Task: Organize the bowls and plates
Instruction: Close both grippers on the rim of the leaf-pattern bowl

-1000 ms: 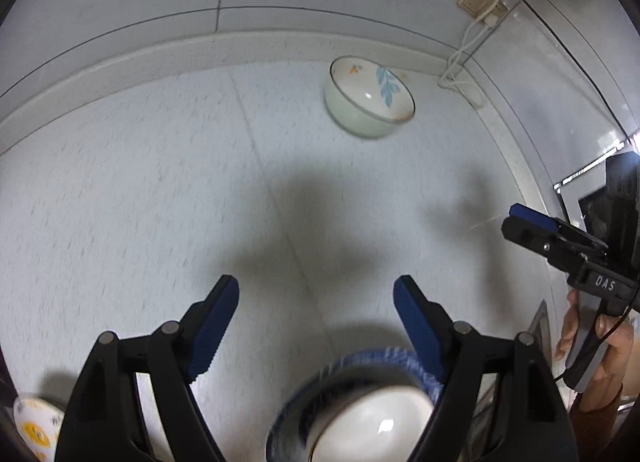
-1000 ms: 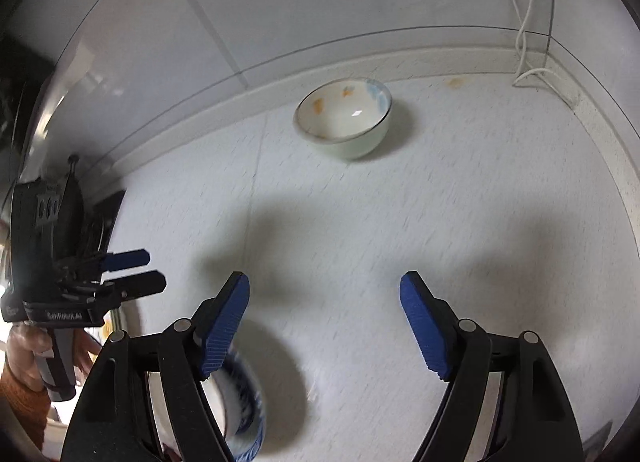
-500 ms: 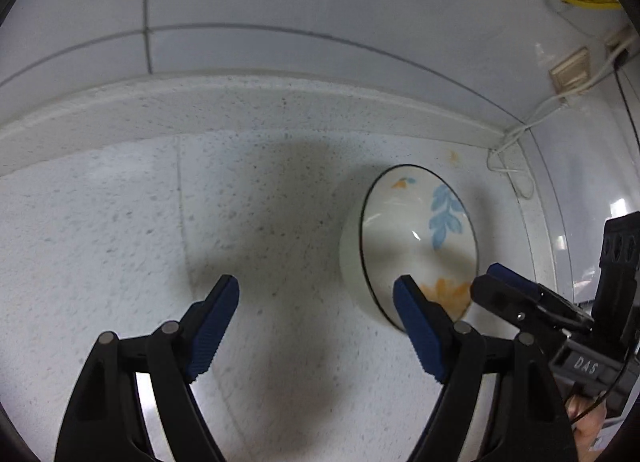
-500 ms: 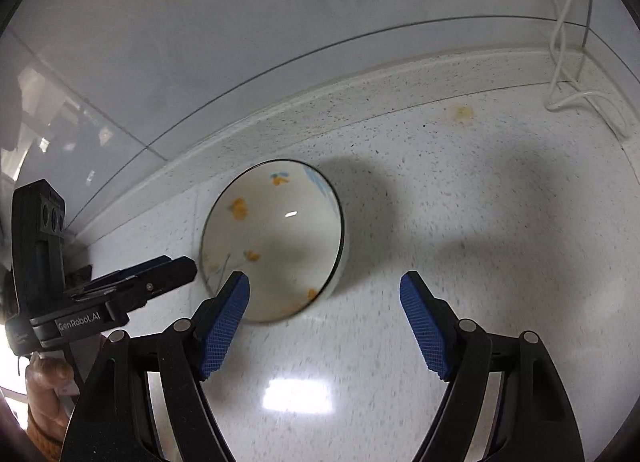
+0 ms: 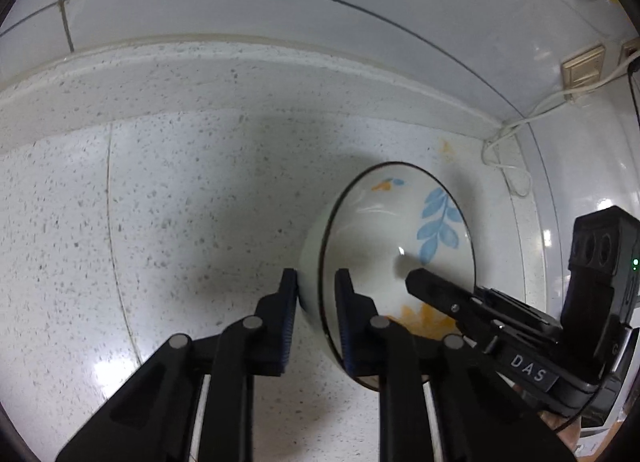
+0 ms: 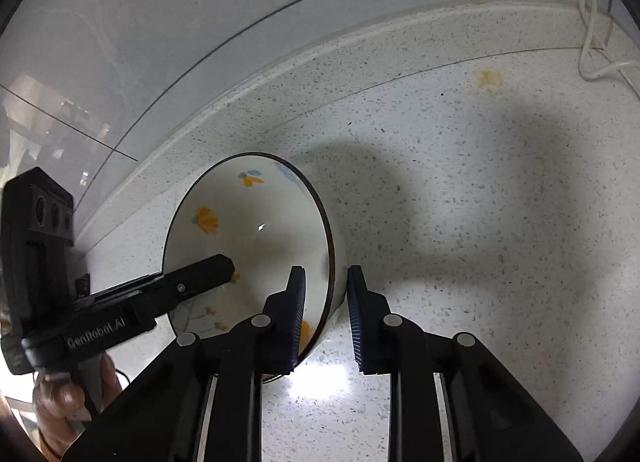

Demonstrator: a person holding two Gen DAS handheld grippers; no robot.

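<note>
Our left gripper [image 5: 316, 302] and right gripper [image 6: 326, 302] have their jaws nearly closed, each pinching opposite sides of the floral bowl's [image 5: 384, 238] rim; the bowl sits on the speckled counter [image 5: 160, 221] near the tiled wall [image 5: 280, 13].

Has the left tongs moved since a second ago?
Yes. The left tongs advanced toward the wall socket and now grips the floral bowl rim.

Left gripper [image 5: 316, 304]: black linkage arms, silver pivot screws, ribbed blue pads; white "GenRoboLAI" lettering on body. Right gripper [image 6: 326, 310]: same build, lettered "DAS", green LED on housing.
</note>
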